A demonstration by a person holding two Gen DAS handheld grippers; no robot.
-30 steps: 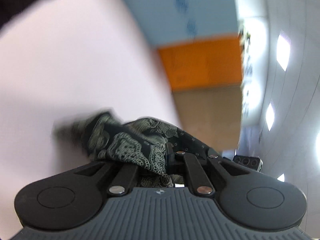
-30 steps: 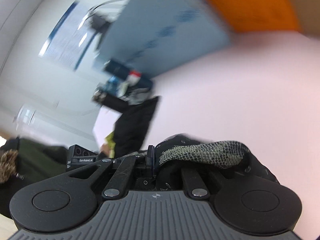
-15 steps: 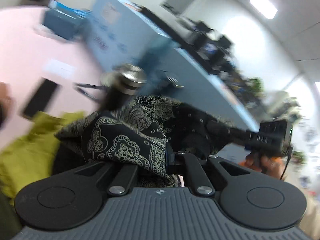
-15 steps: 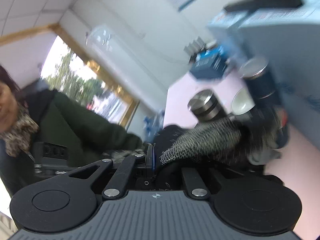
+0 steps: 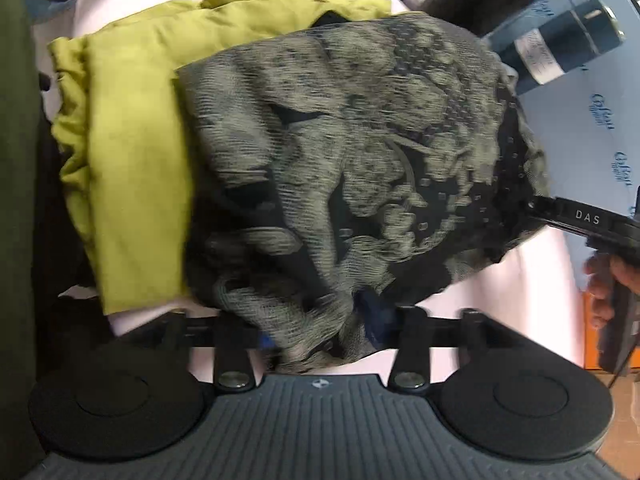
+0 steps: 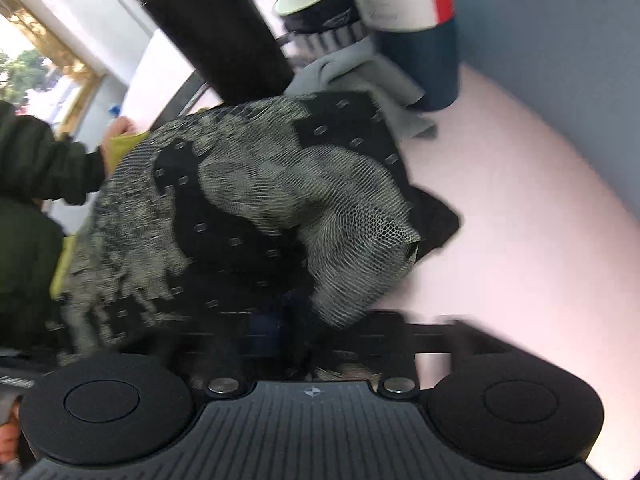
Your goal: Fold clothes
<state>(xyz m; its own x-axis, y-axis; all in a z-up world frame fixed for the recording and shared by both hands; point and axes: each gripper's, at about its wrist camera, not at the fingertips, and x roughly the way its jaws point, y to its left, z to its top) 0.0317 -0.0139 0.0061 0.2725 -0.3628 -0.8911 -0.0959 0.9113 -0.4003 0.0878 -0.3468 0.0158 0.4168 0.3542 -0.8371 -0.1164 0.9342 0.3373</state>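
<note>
The folded black garment with the pale lace-like pattern lies on the pink table, its left part on top of a yellow-green garment. My left gripper points down at its near edge. Its jaws are opening, and the cloth lies loose between them. In the right wrist view the same garment bulges up in a netted fold. My right gripper is over its near edge. These jaws are opening too, with cloth draped between them. Fabric hides both pairs of fingertips.
A black tumbler, a navy bottle with a white label, a cup and a grey cloth crowd the garment's far side. A blue box stands on the right. A dark green sleeve is at the left.
Both grippers swung down from pointing up into the room to pointing at the table. Their jaws, shut on the patterned garment before, now stand apart, and the garment rests on the table.
</note>
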